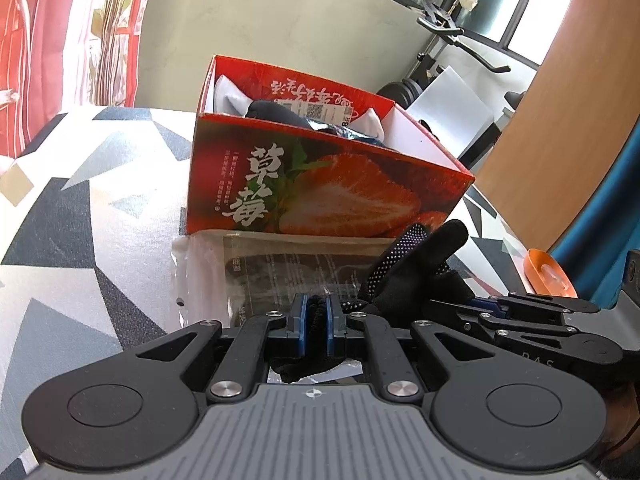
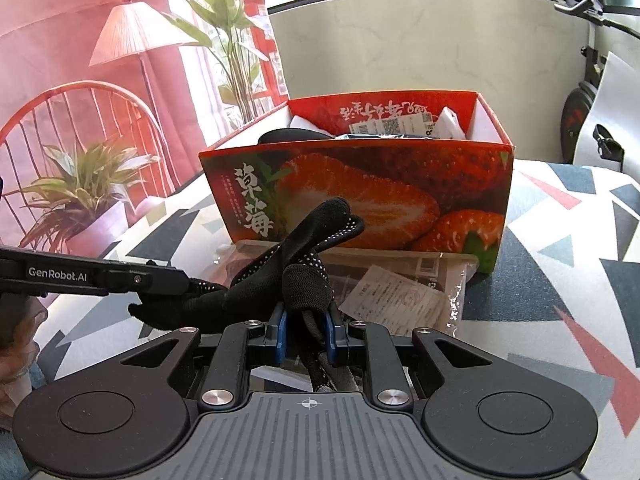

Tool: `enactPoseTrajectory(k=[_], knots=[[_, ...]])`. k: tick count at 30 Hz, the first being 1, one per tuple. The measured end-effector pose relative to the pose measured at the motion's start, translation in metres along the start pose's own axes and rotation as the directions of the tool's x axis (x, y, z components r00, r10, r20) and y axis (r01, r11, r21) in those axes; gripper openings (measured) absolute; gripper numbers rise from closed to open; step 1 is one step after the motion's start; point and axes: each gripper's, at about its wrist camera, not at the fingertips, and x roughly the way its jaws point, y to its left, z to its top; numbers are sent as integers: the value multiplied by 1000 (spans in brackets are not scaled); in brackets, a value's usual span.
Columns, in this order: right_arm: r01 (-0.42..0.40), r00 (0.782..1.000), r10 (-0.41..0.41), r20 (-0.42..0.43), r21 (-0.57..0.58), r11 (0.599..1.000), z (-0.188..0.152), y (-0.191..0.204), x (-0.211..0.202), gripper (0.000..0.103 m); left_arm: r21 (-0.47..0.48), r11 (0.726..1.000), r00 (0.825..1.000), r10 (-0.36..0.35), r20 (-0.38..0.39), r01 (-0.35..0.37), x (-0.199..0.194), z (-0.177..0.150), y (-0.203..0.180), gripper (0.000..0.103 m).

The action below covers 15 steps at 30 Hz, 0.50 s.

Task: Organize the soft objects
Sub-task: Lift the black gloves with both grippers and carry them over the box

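Two hand-held grippers share one black knit glove (image 2: 296, 248) dotted with white grip bumps, held just in front of a red strawberry-printed cardboard box (image 2: 360, 196). The left gripper (image 1: 317, 316) has its blue pads pressed nearly together on a thin fold of the glove; the fabric between them is dark and hard to make out. The right gripper (image 2: 306, 330) pinches a thicker bunch of the same glove, whose fingers rise and cover part of the box front. The box stands open on a tablecloth (image 2: 560, 248) patterned with grey, black and red triangles. Inside, only the tops of white and dark soft items (image 1: 272, 110) show above the rim; what they are is unclear. A clear plastic bag (image 2: 408, 288) with printed paper lies flat against the box's base, partly hidden by the glove and grippers.
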Motion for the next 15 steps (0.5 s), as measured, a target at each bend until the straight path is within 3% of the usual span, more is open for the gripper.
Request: enactPoseTrajectory(k=[8, 15], knots=[[0, 1000, 0, 0, 1, 1000, 2, 0, 0, 17, 13, 1000, 1000, -3, 13, 3, -2, 3, -1, 10], [9, 999, -8, 36, -19, 1000, 18, 0, -5, 17, 55, 998, 997, -17, 73, 13, -11, 25, -8, 10]])
